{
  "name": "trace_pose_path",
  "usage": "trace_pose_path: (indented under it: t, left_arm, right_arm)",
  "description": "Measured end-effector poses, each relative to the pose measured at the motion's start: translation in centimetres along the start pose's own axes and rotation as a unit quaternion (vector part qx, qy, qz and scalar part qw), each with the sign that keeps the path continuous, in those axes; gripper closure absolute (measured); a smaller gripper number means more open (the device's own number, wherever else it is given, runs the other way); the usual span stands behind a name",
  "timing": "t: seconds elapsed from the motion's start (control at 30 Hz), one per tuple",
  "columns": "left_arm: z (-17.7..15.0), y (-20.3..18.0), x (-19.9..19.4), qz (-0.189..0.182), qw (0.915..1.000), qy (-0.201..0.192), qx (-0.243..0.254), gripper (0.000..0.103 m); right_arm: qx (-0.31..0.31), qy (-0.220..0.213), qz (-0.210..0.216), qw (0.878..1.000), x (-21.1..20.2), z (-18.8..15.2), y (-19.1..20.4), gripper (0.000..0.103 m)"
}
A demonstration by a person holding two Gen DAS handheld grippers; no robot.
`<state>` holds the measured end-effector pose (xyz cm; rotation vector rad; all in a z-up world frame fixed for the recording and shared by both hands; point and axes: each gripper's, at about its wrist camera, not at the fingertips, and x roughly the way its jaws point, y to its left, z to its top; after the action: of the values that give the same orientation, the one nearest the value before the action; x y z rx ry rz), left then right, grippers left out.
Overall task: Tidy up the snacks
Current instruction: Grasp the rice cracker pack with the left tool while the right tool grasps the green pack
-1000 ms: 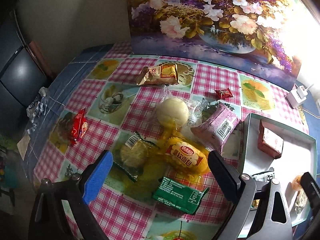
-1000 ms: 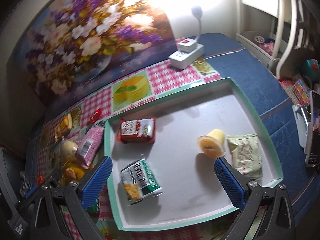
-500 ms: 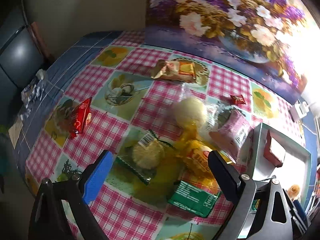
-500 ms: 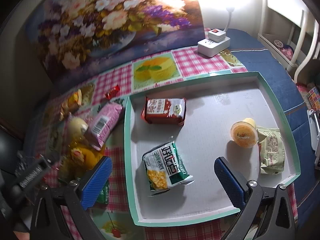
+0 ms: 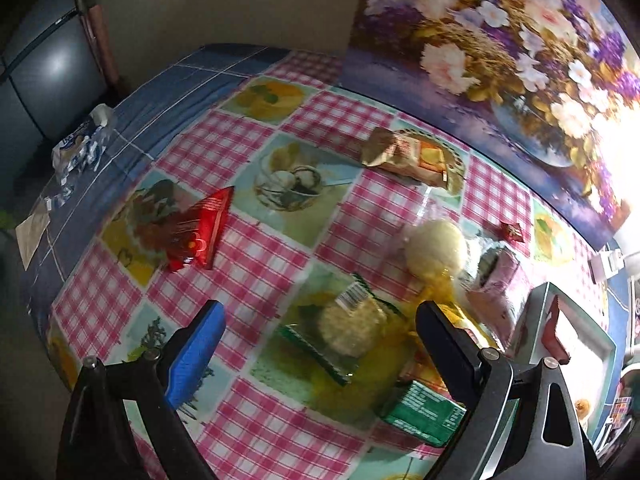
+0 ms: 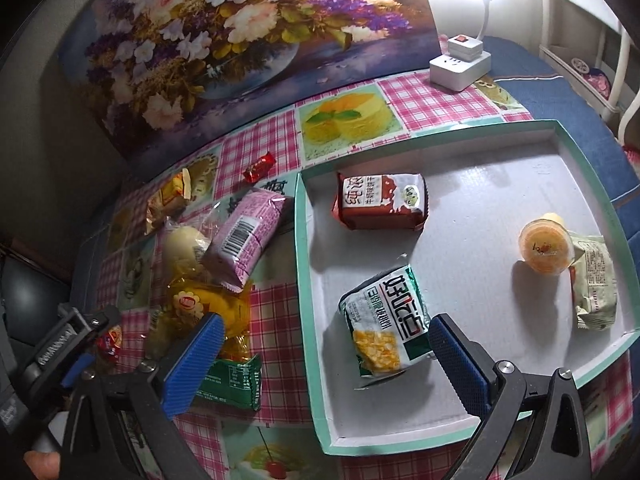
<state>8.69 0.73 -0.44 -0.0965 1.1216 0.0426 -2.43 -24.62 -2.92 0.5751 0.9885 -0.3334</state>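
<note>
Both tongs gape, released; crinkly foil snack packets (image 5: 352,326) on glossy checked tablecloth (image 5: 256,280).

Both grippers are angled steeply down. Left gripper (image 5: 320,344) jaws spread wide, nothing between them. Right gripper (image 6: 320,356) gapes too.

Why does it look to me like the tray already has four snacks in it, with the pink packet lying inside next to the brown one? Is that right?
Not quite. The pink packet is not in the tray: it lies on the checked cloth just outside the tray's left rim, as the right wrist view shows. The tray does hold four snacks, the brown packet among them.
</note>
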Motion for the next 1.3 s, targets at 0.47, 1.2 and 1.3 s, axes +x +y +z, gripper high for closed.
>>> trace_pose_path:
  t: [0.47,1.2,1.3]
  left_arm:
    - [0.2,3.6,2.9,0.033,0.9982,0.032,0.039,0.007]
    - [-0.6,-0.5,6.8,-0.051,0.9861,0.076,0.138,0.007]
    - [-0.9,-1.3,7.2,-0.053,0.9837,0.077,0.154,0.007]
  right_arm:
    - [-0.071,0.049,0.014,0.996,3.1,-2.2,6.3,0.0]
    - [-0.109,0.123,-0.013,0.986,9.0,-4.8,10.8,0.002]
    - [-0.113,0.124,-0.017,0.986,9.1,-4.7,10.9,0.003]
